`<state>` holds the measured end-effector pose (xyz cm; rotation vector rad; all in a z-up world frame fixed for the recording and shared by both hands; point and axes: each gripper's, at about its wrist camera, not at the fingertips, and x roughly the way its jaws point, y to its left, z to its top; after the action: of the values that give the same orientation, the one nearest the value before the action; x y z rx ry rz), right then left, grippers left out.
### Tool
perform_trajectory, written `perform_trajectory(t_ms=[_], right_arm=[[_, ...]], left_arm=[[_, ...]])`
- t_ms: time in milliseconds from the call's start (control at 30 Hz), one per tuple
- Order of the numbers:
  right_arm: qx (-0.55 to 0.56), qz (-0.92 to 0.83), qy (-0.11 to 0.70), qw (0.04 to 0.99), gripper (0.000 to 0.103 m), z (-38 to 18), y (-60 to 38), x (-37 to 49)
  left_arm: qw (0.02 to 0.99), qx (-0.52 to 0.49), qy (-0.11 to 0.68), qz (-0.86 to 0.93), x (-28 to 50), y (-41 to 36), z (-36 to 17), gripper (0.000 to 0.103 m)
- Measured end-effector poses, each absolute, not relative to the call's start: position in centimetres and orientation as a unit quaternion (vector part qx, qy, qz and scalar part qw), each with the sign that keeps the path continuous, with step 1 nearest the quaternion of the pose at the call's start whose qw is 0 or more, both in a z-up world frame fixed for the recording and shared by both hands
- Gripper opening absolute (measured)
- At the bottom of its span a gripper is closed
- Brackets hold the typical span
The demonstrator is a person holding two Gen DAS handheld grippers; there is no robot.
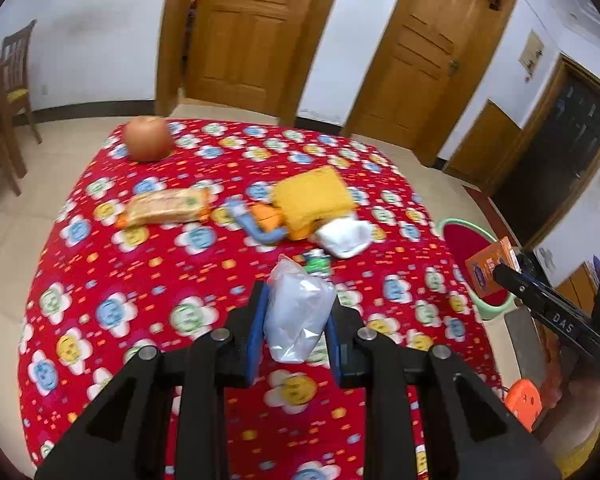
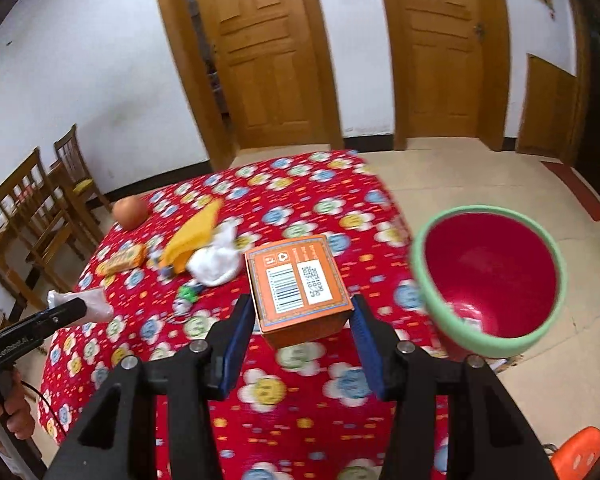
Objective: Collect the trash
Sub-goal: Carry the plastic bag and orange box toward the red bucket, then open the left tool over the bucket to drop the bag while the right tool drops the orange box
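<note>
Two grippers loaded: left gripper (image 1: pixel 298 312) pinches plastic bag (image 1: pixel 296 312), right gripper (image 2: pixel 298 318) orange box (image 2: pixel 298 286).

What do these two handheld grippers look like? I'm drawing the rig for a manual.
Both the left gripper and right gripper are matte black with angular linkage arms, silver round pivot bolts and flat blue pads. White lettering runs along each body. A thin dark cable hangs below the bare hand gripping the left one.
</note>
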<state>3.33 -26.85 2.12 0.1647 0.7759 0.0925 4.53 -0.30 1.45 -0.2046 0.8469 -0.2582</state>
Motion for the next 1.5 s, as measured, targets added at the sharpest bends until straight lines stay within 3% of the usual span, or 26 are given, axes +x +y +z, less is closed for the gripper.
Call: perform_trajectory(t_ms=[400,1067,1500], right_arm=[[0.106,-0.024,0.372,0.922,0.052,2.1,-35.3,3.0],[0.161,-0.096,0.397,0.899,0.053,-2.5,-46.5,4.8],[0.178,-0.12,0.386,0.897,0.061,-2.7,-49.5,4.1]], left_arm=[[0.885,-0.062,0.417,-0.198,7.4,-9.8,3.1,0.026],[0.853,-0.014,0.444,-0.274,11.5,-23.0,1.3,0.026],[0.834,-0.004,0.455,-0.311,13.0,-28.7,-0.7,0.026]])
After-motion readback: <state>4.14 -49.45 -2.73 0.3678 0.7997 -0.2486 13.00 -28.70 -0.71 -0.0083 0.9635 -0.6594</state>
